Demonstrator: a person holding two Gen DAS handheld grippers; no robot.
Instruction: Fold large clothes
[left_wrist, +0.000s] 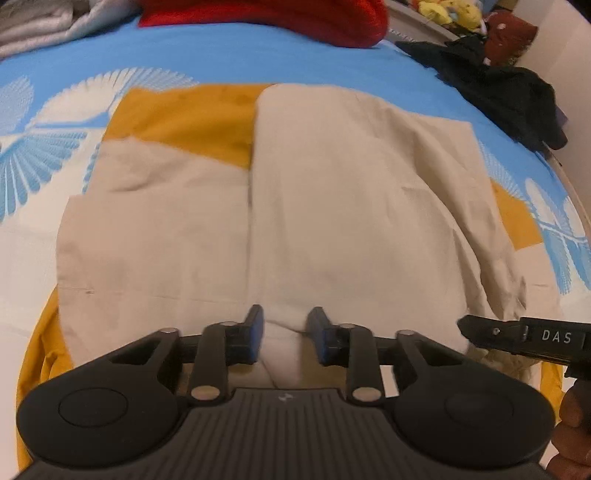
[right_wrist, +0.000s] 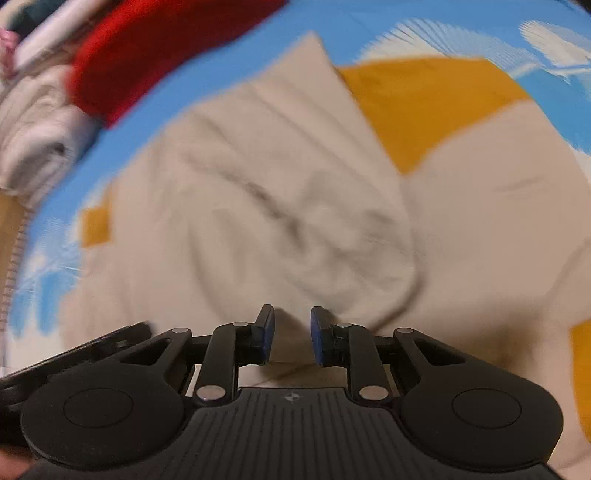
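Blue bedsheet (left_wrist: 229, 48) printed with white feather-like motifs covers the whole work surface in both wrist views. On it lies a mustard-yellow cloth (left_wrist: 192, 118), spread flat and showing at the far edge, at the right side and along the near left border. On top of the yellow cloth rests the beige garment (left_wrist: 332, 206), the large item of clothing being folded; it fills the centre of the left wrist view, with a vertical fold line running down its middle and its right half lying slightly above the left half. In the right wrist view the same garment is blurred, wrinkled and bunched toward the centre. A red textile (left_wrist: 266, 14) lies at the far edge of the sheet, a pale grey bundle (left_wrist: 48, 18) sits beside it at far left, and a black garment (left_wrist: 506, 88) lies at the far right edge, well apart from the beige one. The left gripper (left_wrist: 284, 334) points steeply down at the near edge of the beige garment; its blue-padded fingers (left_wrist: 256, 332) stand partly spread, with a raised ridge of beige fabric between them, and whether the pads press it cannot be told. The right gripper (right_wrist: 291, 334) hovers over the same garment, fingers (right_wrist: 267, 334) partly spread with only cloth surface seen through the gap.
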